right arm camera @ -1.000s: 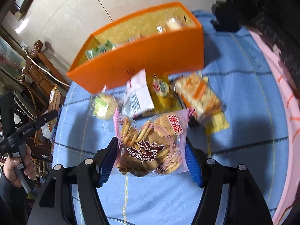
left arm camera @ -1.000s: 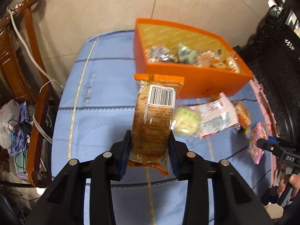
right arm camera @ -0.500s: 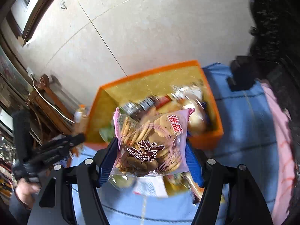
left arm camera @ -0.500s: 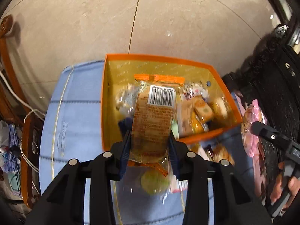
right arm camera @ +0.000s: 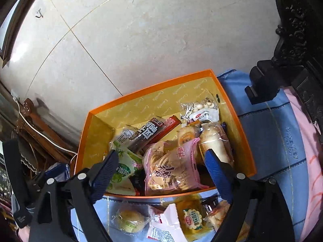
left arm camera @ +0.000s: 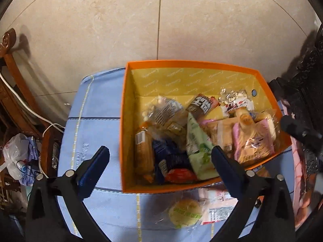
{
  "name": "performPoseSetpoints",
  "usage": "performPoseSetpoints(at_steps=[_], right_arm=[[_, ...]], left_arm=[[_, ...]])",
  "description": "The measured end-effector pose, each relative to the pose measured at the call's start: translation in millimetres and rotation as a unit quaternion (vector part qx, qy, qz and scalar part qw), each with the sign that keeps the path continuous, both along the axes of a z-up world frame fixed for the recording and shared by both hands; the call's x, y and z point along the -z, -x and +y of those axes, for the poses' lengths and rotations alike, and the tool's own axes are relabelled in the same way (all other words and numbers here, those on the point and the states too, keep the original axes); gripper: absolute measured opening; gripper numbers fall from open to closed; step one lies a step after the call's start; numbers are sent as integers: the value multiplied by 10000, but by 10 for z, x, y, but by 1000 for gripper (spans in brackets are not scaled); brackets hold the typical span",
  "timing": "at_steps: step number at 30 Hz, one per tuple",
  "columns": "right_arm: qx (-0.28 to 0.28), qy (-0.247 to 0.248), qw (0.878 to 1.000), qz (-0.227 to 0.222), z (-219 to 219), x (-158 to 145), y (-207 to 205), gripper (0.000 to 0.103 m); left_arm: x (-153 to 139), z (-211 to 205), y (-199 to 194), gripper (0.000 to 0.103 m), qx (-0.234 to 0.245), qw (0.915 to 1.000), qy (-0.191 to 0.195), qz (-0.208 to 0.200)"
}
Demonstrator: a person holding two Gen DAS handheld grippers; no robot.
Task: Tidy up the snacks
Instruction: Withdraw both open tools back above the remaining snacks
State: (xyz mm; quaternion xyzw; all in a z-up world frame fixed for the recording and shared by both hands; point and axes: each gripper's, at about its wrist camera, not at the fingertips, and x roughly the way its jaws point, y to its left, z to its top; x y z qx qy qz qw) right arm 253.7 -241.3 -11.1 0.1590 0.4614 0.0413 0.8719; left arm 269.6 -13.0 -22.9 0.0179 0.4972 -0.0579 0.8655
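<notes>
An orange box [left arm camera: 123, 121] with a yellow lining stands on the blue tablecloth [left arm camera: 94, 109] and holds several snack packs. My left gripper [left arm camera: 159, 159] is open and empty above the box's near left part. The brown barcode pack [left arm camera: 143, 151] lies inside at the left wall. My right gripper [right arm camera: 161, 165] is open and empty above the box [right arm camera: 246, 151]. The pink cookie bag [right arm camera: 171, 167] lies inside, right below it. A round green-labelled cake [left arm camera: 184, 212] and a white-pink packet [left arm camera: 220, 205] lie on the cloth in front of the box.
Wooden chairs [left arm camera: 12, 76] with white cables stand left of the table. Dark carved furniture [right arm camera: 298, 40] is at the right. More packets [right arm camera: 191, 217] lie on the cloth near the box front. The other hand-held gripper's tip [left arm camera: 298, 131] shows at the box's right edge.
Both grippers moved over the box and opened. The brown barcode pack left the left gripper and the pink cookie bag left the right gripper; both now lie in the box.
</notes>
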Motion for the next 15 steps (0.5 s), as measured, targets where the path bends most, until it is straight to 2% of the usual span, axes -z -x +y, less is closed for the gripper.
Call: performPoseSetpoints(at_steps=[10, 15], right_arm=[[156, -115, 9998, 44, -383, -42, 454, 88], [373, 317, 9985, 232, -715, 115, 818, 92]], left_arm=[[-78, 190, 432, 99, 77, 10000, 23, -53], [-27, 183, 725, 99, 209, 9998, -8, 4]])
